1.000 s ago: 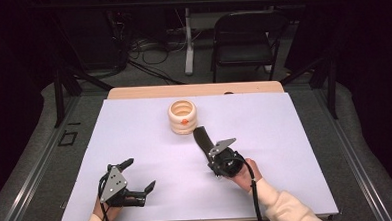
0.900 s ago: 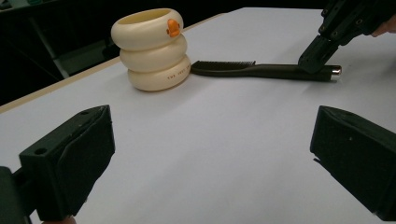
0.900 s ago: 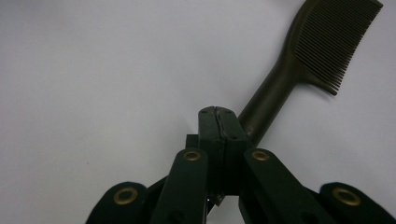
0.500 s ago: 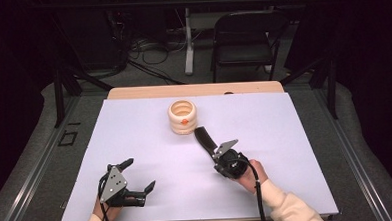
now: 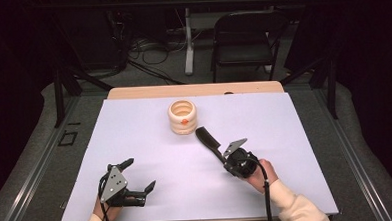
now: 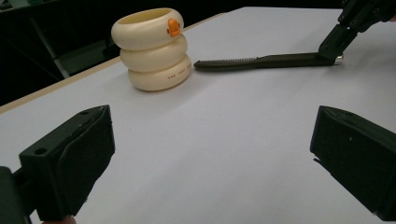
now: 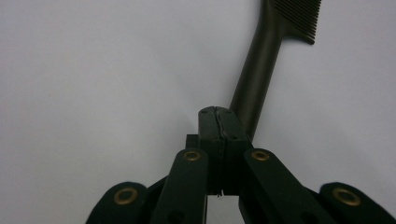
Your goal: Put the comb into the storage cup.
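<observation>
A white table [image 5: 135, 143] fills the middle of the high view, its wooden far edge toward the top. Just above centre on it stands a cream ring stack [image 5: 183, 117], three rings high with a small orange mark on the top ring. At the lower left of the frame the left gripper [image 5: 137, 177] rests near the table's near edge, jaws spread wide with nothing between them. Right of centre the right gripper [image 5: 225, 158] has its jaws pressed together on the handle end of a black comb [image 5: 208, 141], which lies on the table with its toothed end near the ring stack's base.
</observation>
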`<move>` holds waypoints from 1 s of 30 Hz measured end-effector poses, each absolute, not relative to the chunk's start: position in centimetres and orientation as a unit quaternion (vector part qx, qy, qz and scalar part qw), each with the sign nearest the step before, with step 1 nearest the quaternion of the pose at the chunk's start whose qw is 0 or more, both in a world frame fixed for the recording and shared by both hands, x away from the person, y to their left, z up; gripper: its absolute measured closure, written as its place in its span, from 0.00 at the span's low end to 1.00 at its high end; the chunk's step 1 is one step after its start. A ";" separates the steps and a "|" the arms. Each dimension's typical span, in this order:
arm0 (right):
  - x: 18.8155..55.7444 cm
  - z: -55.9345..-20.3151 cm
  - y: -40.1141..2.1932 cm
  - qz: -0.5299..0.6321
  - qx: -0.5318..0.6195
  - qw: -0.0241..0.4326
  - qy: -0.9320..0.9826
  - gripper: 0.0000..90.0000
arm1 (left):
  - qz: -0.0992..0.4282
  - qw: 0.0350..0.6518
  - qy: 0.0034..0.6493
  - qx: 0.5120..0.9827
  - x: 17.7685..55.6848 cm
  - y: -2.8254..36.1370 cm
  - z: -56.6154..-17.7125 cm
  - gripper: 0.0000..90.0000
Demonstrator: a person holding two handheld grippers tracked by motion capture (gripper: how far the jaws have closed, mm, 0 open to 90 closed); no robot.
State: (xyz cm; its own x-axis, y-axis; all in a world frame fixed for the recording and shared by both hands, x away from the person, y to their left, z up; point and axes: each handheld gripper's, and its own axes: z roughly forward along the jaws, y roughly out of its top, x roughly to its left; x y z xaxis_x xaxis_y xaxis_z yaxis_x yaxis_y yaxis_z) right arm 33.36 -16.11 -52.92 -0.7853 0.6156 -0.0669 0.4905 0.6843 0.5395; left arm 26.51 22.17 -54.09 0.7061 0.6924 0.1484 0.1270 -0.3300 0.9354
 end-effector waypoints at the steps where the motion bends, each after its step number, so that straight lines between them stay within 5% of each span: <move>1: 33.3 -52.9 -16.2 0.253 0.308 0.125 0.909 1.00 | 0.275 0.513 0.267 0.768 26.5 22.2 -54.1 0.00; 30: 34.8 -53.3 -19.8 0.232 0.342 0.167 0.895 1.00 | 0.275 0.513 0.266 0.768 26.5 22.1 -54.1 0.00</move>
